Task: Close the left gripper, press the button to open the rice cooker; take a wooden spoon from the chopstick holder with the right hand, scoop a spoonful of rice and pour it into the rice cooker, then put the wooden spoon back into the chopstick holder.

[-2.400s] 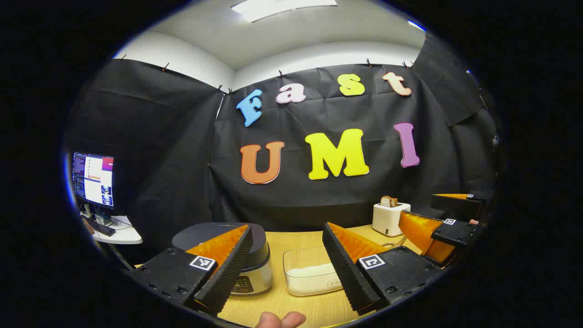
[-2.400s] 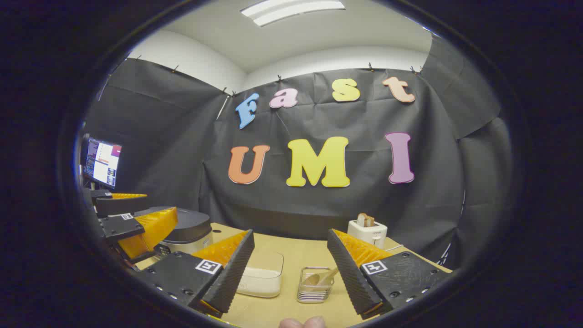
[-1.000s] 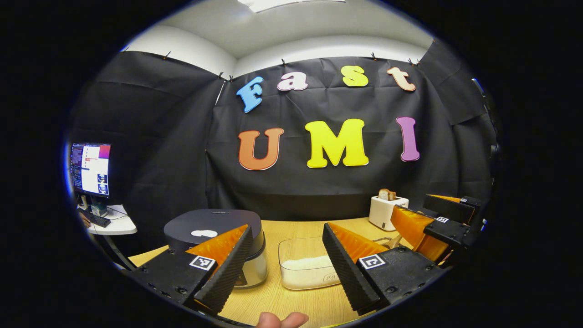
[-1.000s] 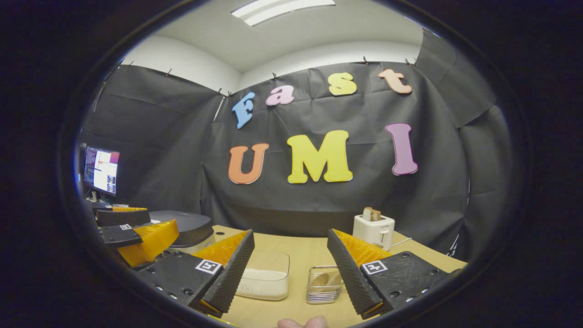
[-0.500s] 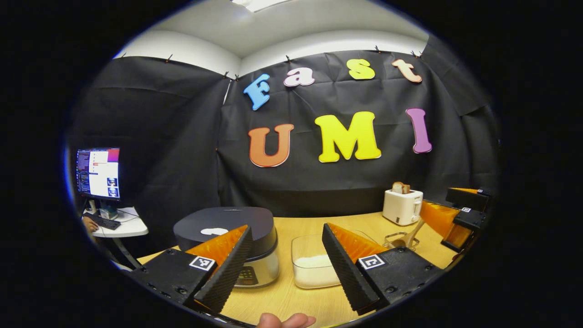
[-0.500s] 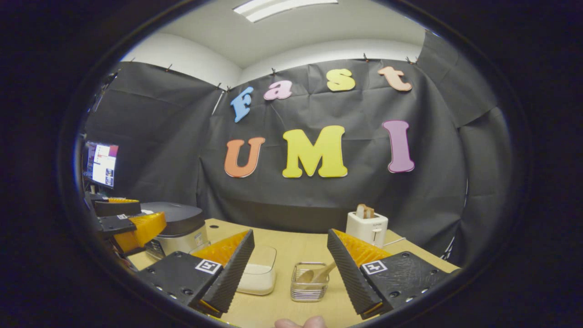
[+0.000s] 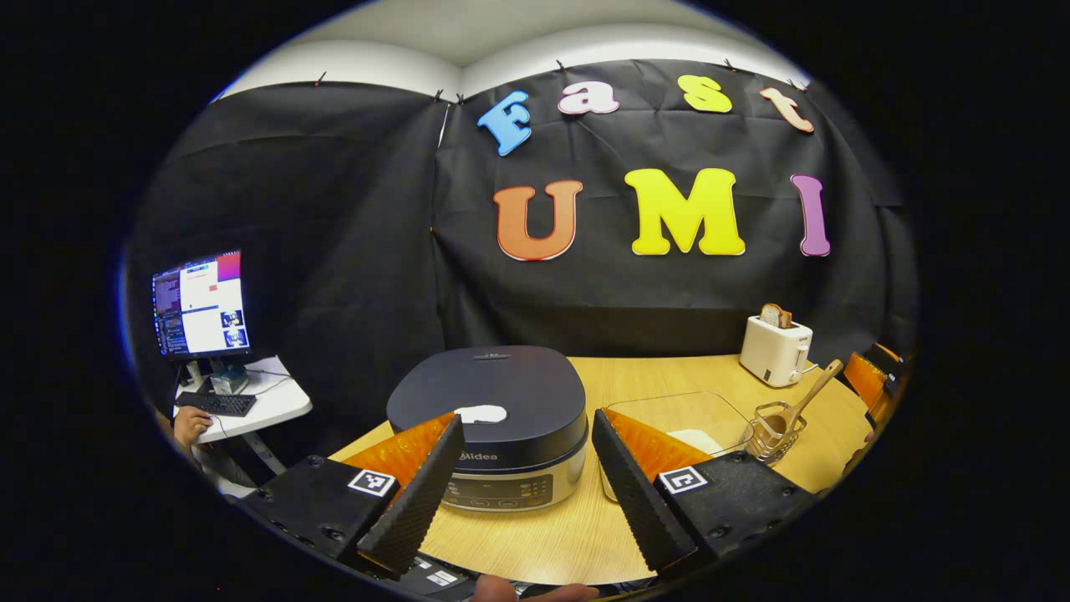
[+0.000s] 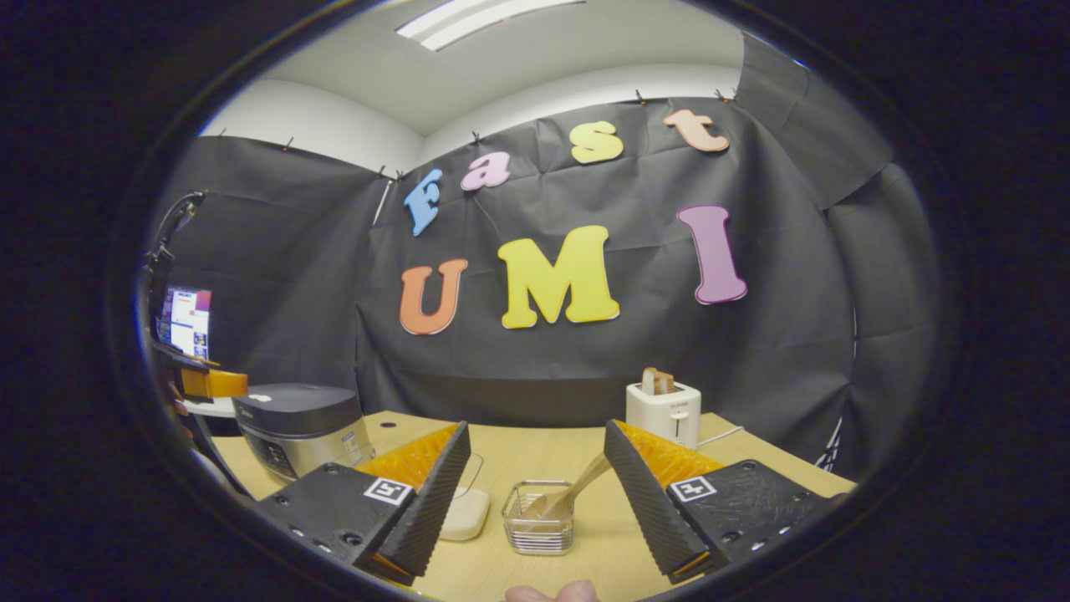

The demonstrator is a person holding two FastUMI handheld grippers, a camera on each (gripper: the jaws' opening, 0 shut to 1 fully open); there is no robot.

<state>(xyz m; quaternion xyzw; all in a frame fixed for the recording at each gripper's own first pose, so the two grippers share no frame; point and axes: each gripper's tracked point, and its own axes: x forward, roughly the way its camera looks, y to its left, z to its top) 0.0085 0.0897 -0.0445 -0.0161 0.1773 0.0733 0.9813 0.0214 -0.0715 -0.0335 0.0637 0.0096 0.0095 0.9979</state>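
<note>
Since the cooker (image 7: 489, 418) lid is shut, the left gripper (image 7: 517, 493) is lined up before it, fingers apart. Right of the cooker, the right gripper (image 8: 535, 502), likewise apart, is aimed at the spoon (image 8: 568, 495) in the holder (image 8: 539, 518).

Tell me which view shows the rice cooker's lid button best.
The left gripper view: the rice cooker sits centred and close, its pale lid button seen from above. The right gripper view shows the cooker small at the left edge, the button a faint speck.

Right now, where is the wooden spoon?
The wooden spoon stands tilted in the wire chopstick holder on the table, straight ahead between the right claw's fingers, with the toaster behind it.
</note>
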